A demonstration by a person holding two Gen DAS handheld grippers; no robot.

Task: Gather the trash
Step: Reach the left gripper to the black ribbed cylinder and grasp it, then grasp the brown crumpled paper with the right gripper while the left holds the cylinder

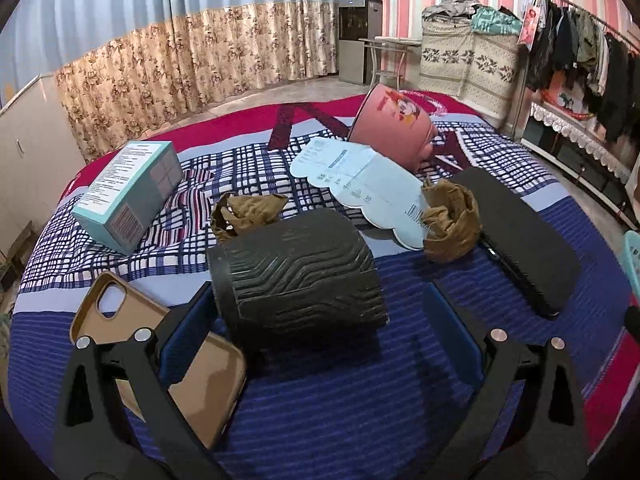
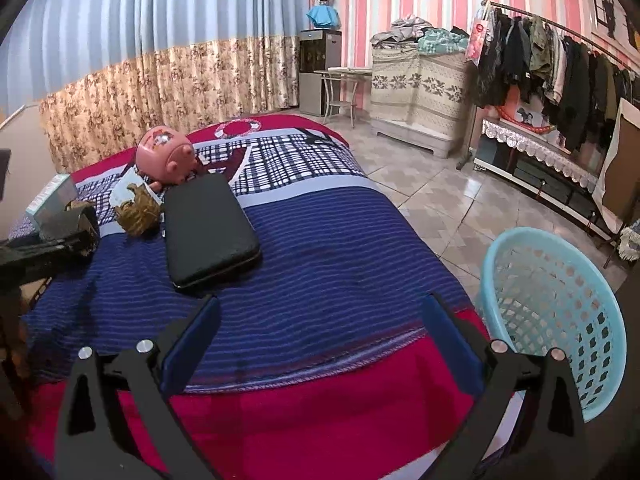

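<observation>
Both claws held wide apart over the bed, gripping nothing.

The left gripper (image 1: pixel 320 344) faces a black ribbed cylinder (image 1: pixel 298 276); beyond lie two brown paper wads (image 1: pixel 246 212) (image 1: pixel 452 220). The right gripper (image 2: pixel 320 340) hangs over the blanket (image 2: pixel 320 248), blue basket (image 2: pixel 560 320) just beside.

A bed (image 1: pixel 320 392) covered in a blue-striped, plaid and red blanket carries a black ribbed cylinder (image 1: pixel 298 276) lying on its side. Behind it sit two crumpled brown paper wads (image 1: pixel 248 212) (image 1: pixel 450 220), a pale blue leaflet (image 1: pixel 360 184) and a tipped pink bucket (image 1: pixel 394 126); a teal box (image 1: pixel 130 190) and tan phone case (image 1: pixel 160 360) lie to its left, a black case (image 1: pixel 520 236) to its right.
</observation>
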